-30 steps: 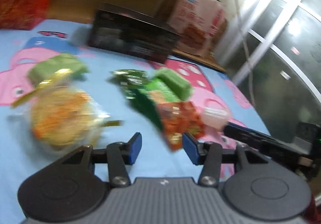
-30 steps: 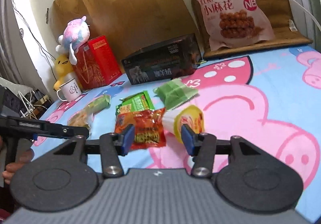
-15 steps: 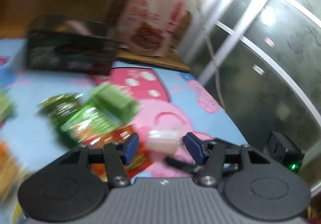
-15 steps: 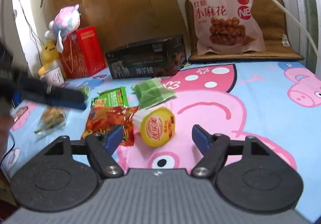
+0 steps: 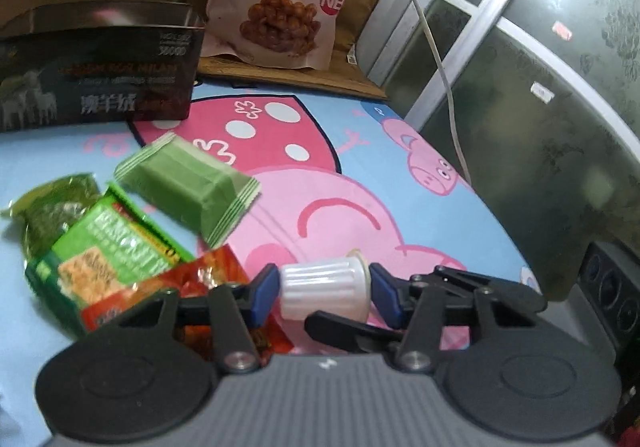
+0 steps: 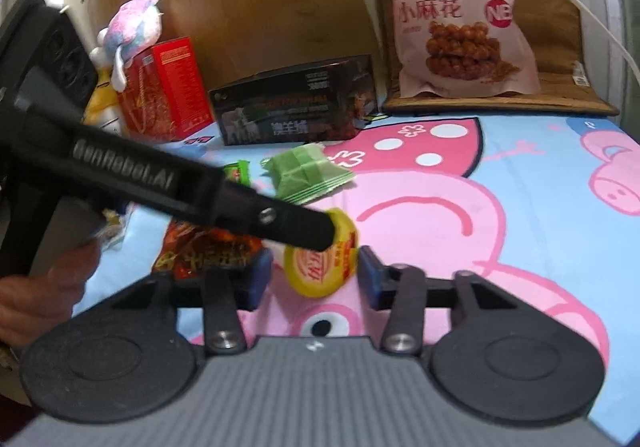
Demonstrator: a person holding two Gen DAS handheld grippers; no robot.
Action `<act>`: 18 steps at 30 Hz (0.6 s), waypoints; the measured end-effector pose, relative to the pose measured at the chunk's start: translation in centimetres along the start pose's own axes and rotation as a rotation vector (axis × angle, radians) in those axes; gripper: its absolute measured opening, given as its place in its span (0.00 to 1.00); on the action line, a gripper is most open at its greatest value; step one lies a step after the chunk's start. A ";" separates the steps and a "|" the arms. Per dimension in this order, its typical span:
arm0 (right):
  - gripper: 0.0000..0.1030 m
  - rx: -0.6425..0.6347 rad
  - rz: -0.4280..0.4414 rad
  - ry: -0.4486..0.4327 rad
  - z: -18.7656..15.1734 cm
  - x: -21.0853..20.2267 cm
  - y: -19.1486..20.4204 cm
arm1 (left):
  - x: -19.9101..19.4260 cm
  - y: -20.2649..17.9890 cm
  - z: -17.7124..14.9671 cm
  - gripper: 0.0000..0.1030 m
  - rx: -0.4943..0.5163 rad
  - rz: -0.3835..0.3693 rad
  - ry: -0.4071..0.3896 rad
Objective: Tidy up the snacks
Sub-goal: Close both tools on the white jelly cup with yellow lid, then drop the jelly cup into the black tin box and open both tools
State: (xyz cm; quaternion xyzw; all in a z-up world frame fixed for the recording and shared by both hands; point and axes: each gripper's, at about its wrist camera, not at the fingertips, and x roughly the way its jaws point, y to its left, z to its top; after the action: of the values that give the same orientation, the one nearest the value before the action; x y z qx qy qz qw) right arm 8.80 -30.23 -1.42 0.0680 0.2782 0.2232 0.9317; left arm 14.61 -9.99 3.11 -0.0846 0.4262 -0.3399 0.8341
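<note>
Jelly cup: white ribbed body, yellow lid, lying on its side on the cartoon-pig sheet. Both grippers are at it. The left gripper has it between its jaws, which are closing; the left pad looks to touch the cup's base, while on the right a slight gap may remain, the view being too poor to settle contact. The right gripper frames the lid end, jaws also closing, pads visibly clear of the cup on both sides.

Just beside the cup lies the red snack packet; beyond it the green printed packet, a dark green packet and the pale green wrapped bar, partly overlapping in a loose heap.

Assessment: sorting appears at an early stage. No snack is seen grouped or put into a container. The black box and large pink bag stand at the rear.
</note>
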 end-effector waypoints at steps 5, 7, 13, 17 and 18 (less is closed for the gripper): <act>0.46 -0.084 -0.012 -0.049 0.0 -0.9 2.1 | -2.8 0.6 -0.8 0.47 -0.030 -0.014 -0.070; 0.46 -0.097 0.009 -0.073 0.5 -1.1 3.0 | -4.5 0.7 -1.2 0.47 -0.025 0.003 -0.115; 0.46 -0.160 0.108 -0.078 1.4 0.8 6.1 | -8.3 3.1 -2.4 0.47 -0.075 0.086 -0.183; 0.46 -0.193 0.167 -0.034 1.4 2.8 8.1 | -9.7 5.2 -3.4 0.47 -0.136 0.140 -0.200; 0.46 -0.204 0.178 -0.025 1.5 3.3 8.5 | -9.9 5.6 -3.4 0.47 -0.147 0.149 -0.203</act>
State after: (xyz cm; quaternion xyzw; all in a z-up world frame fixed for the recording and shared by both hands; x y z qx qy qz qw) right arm 8.85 -21.15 0.38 0.0000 0.2351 0.3315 0.9137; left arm 10.73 1.08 5.06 -0.1473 0.3685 -0.2345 0.8874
